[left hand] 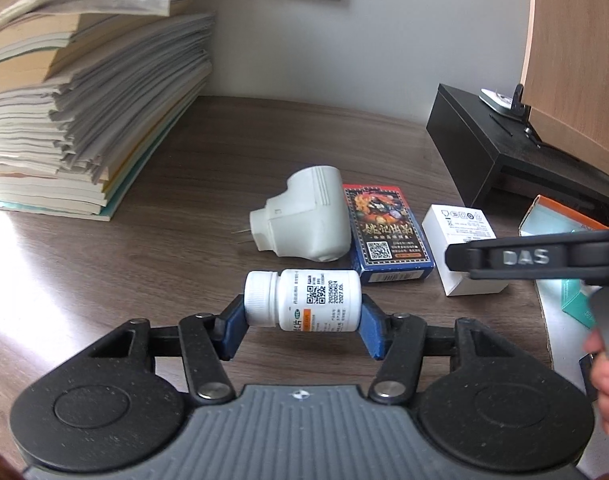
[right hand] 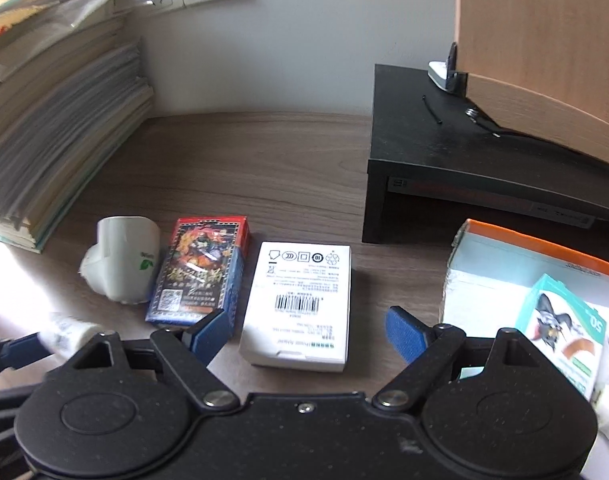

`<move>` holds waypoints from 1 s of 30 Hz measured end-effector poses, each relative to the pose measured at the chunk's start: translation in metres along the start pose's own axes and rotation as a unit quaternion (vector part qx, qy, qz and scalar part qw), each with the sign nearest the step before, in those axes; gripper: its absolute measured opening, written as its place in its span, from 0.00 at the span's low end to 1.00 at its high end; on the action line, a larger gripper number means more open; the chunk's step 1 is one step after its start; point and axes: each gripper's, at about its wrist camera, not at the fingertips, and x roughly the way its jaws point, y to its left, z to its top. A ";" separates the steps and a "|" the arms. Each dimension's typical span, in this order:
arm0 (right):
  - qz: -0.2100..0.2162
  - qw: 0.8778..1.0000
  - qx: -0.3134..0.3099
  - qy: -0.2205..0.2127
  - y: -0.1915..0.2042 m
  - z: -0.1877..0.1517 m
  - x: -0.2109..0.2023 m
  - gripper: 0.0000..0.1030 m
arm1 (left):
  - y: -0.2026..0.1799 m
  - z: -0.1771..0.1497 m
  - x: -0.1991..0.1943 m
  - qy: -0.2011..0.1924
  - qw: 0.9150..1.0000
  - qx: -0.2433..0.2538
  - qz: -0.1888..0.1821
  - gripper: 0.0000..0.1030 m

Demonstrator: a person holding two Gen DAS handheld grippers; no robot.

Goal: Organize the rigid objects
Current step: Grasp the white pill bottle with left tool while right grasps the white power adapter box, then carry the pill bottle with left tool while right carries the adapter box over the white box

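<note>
A white pill bottle (left hand: pixel 302 300) is clamped sideways by the left gripper (left hand: pixel 300 330); the right gripper (right hand: pixel 308 336) jaws are held apart, a white box (right hand: pixel 298 306) at 12 o'clock.

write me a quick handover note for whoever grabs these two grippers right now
Left gripper: shut on the white pill bottle, held sideways, cap to the left.
Right gripper: open, empty, poised over the white adapter box.
On the desk, in a row: white plug adapter, card deck box, adapter box.
Open carton at right already holds a small teal box.
Left: bottle and the row's items still unsorted.
</note>
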 end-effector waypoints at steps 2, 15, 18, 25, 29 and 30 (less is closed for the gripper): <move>-0.001 1.000 0.000 0.008 0.001 0.005 0.010 0.92 | 0.002 0.000 -0.002 -0.003 1.000 -0.001 0.003 0.56; -0.012 1.000 -0.012 -0.007 0.011 -0.003 -0.008 0.69 | 0.002 0.004 -0.012 -0.012 1.000 -0.008 0.006 0.56; -0.009 1.000 -0.013 -0.021 0.009 -0.008 -0.029 0.69 | -0.003 0.003 -0.019 -0.017 1.000 -0.002 0.004 0.56; -0.004 0.999 -0.004 -0.036 0.002 -0.029 -0.071 0.69 | -0.018 -0.001 -0.038 -0.026 1.000 0.011 -0.007 0.56; -0.005 0.999 0.006 -0.043 -0.002 -0.044 -0.094 0.69 | -0.030 -0.007 -0.051 -0.029 0.999 0.021 -0.017 0.56; -0.006 0.999 0.008 -0.043 -0.004 -0.048 -0.099 0.69 | -0.033 -0.008 -0.055 -0.030 0.999 0.024 -0.019 0.56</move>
